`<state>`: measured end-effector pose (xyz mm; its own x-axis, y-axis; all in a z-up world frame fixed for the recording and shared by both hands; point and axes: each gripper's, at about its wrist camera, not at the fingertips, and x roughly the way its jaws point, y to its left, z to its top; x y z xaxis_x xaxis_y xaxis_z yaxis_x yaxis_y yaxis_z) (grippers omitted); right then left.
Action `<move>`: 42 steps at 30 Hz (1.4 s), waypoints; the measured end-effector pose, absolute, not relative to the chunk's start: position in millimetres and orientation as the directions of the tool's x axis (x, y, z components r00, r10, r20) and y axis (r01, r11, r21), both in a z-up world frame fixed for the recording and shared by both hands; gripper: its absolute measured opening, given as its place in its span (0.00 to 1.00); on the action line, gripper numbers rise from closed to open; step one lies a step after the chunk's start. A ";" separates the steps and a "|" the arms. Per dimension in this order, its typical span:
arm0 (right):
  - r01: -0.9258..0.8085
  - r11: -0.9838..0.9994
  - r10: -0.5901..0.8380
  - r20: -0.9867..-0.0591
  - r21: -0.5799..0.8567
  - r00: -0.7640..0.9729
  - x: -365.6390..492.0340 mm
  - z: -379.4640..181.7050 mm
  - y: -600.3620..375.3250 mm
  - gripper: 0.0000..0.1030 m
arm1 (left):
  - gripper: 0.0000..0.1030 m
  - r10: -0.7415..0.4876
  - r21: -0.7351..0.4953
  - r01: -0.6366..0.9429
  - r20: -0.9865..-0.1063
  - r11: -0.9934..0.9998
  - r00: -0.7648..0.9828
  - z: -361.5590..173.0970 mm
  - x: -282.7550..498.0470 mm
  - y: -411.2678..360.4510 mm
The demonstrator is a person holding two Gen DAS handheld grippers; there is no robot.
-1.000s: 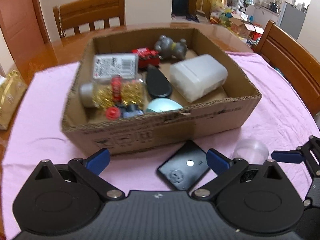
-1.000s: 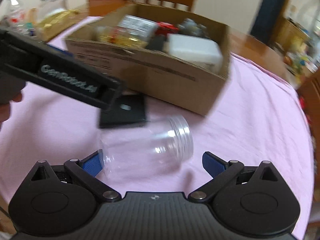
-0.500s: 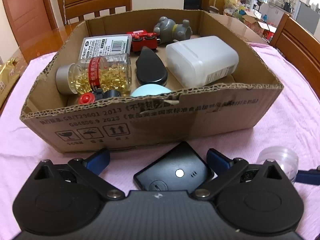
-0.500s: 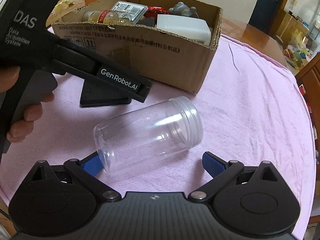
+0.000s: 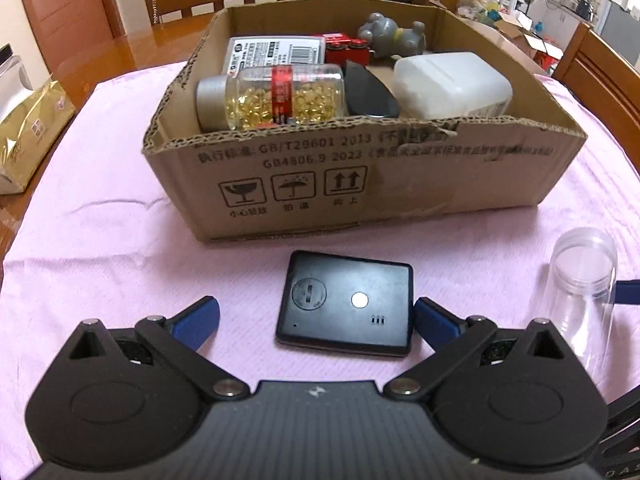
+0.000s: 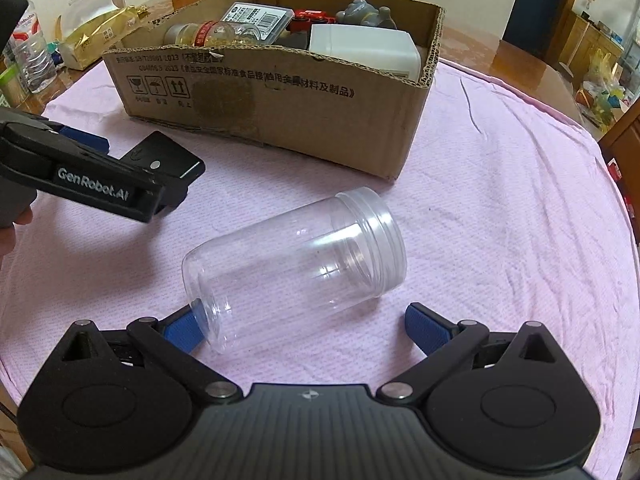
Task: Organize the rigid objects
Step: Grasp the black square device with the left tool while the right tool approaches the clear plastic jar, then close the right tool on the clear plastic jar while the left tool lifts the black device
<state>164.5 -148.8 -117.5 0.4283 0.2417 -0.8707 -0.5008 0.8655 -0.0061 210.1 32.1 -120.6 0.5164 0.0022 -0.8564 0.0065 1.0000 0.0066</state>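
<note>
left hand-held gripper (image 5: 316, 314): wide — black device (image 5: 347, 307) between fingers
right hand-held gripper (image 6: 300, 322): wide — clear jar (image 6: 294, 266) lay ahead
cardboard box (image 5: 380, 176): stood just behind both

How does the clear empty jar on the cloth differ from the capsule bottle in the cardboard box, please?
The clear jar is empty and has no lid; the capsule bottle is full of yellow capsules and wears a silver cap. The clear jar is unlabelled, while the capsule bottle carries a red band. The clear jar lies on the pink cloth; the capsule bottle lies inside the cardboard box. Both are transparent and on their sides.
</note>
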 end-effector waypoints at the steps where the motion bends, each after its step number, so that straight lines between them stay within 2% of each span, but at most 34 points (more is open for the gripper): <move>1: -0.502 0.865 0.244 -0.869 -0.006 0.431 164.6 -117.6 -148.4 1.00 | 0.99 -0.004 0.007 0.021 -0.854 1.000 0.520 -120.9 210.7 30.9; 5: -0.505 0.863 0.250 -0.864 -0.005 0.436 163.1 -117.7 -148.3 1.00 | 0.94 -0.027 0.000 0.053 -0.859 0.999 0.511 -119.0 214.9 25.6; 8: -0.504 0.864 0.250 -0.863 -0.006 0.439 162.2 -118.4 -149.0 1.00 | 0.84 -0.030 0.006 0.068 -0.854 0.998 0.519 -116.5 216.5 21.7; 10: -0.504 0.864 0.252 -0.861 -0.006 0.441 160.6 -118.3 -150.7 1.00 | 0.70 -0.035 0.006 0.077 -0.849 0.997 0.527 -113.9 215.6 19.5; 11: -0.504 0.863 0.253 -0.860 -0.006 0.443 160.3 -118.3 -150.9 1.00 | 0.67 -0.040 0.006 0.083 -0.847 0.996 0.530 -112.8 215.8 18.5; 25: -0.563 0.826 0.291 -0.858 0.002 0.424 161.4 -101.5 -149.6 1.00 | 0.67 -0.044 0.007 0.100 -0.861 0.995 0.506 -110.3 201.7 38.2; 34: -0.685 0.721 0.282 -0.858 -0.105 0.428 166.4 -94.5 -135.1 1.00 | 0.67 -0.053 0.009 0.120 -0.863 0.993 0.502 -109.8 198.0 41.6; 42: -0.739 0.671 0.298 -0.894 -0.053 0.335 163.4 -88.1 -129.6 1.00 | 0.69 -0.054 0.010 0.131 -0.877 0.991 0.478 -109.9 195.2 42.5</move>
<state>163.4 -129.6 -88.1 0.3349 0.2979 -0.8939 -0.7393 0.6712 -0.0533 195.2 42.5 -109.9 0.4779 -0.0540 -0.8767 0.1309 0.9913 0.0103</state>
